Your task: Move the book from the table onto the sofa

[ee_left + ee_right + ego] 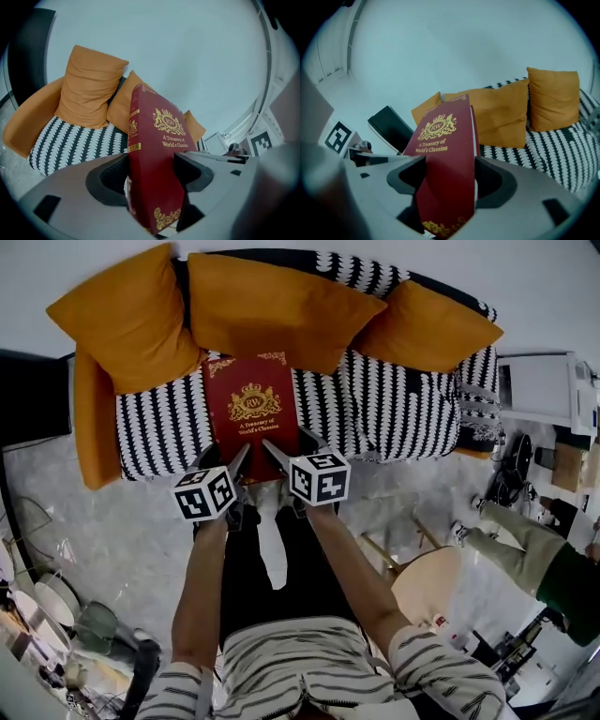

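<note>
- Book (pixel 251 416): red hardback with gilt crest and title, "A Treasury of World's Classics". In the head view it sits over the middle of the sofa seat, near edge toward the person, far edge close to the cushions.
- Left tongs (pixel 151 166): pinching the book's lower end on the spine side, dark pads pressed against both covers.
- Right tongs (pixel 443 176): pinching the same lower end on the page-edge side, pads flat on both covers.
- Sofa (pixel 403 399): black-and-white patterned seat. The part beside and under the book is bare.
- Cushions (pixel 272 301): orange, three along the sofa back, with a fourth orange piece on the left arm. None lies under the book.
- Contact: I cannot tell whether the book rests on the seat or hangs just above it. Both gripper views show it rising tilted from the jaws, sofa behind.
- Progress, judged: lift and carry done, as no counter lies beneath the book. Near the end.
- Remaining, judged: lay the book flat on the seat, spread both tongs, draw them clear.
</note>
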Motion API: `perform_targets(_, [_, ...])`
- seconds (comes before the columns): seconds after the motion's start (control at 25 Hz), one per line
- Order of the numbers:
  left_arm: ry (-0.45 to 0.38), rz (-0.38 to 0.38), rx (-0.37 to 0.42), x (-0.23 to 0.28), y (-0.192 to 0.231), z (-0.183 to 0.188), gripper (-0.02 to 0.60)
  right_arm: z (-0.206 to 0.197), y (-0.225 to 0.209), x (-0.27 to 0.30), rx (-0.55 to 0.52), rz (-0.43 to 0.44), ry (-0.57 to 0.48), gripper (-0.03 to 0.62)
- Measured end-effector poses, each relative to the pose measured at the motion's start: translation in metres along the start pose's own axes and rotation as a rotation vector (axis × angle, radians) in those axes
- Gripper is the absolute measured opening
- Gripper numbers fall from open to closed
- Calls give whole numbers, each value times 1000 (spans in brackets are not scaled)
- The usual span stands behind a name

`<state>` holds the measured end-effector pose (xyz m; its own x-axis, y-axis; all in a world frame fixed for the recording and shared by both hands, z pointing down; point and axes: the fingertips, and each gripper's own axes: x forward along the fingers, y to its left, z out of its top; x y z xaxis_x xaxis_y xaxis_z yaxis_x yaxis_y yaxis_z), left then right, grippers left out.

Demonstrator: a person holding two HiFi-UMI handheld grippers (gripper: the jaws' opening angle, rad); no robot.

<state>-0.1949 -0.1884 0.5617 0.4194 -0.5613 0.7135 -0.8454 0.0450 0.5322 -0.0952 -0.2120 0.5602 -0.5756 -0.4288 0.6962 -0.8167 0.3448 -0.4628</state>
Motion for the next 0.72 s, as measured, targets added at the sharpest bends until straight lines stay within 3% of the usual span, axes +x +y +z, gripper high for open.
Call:
perform_targets(0.28, [40,-6,-47,41,26,-18,311,-21,-28,35,21,-27,21,337])
perform_targets(0.72, [66,11,-55,87,58,-41,310,-50,-58,79,40,-43,51,330])
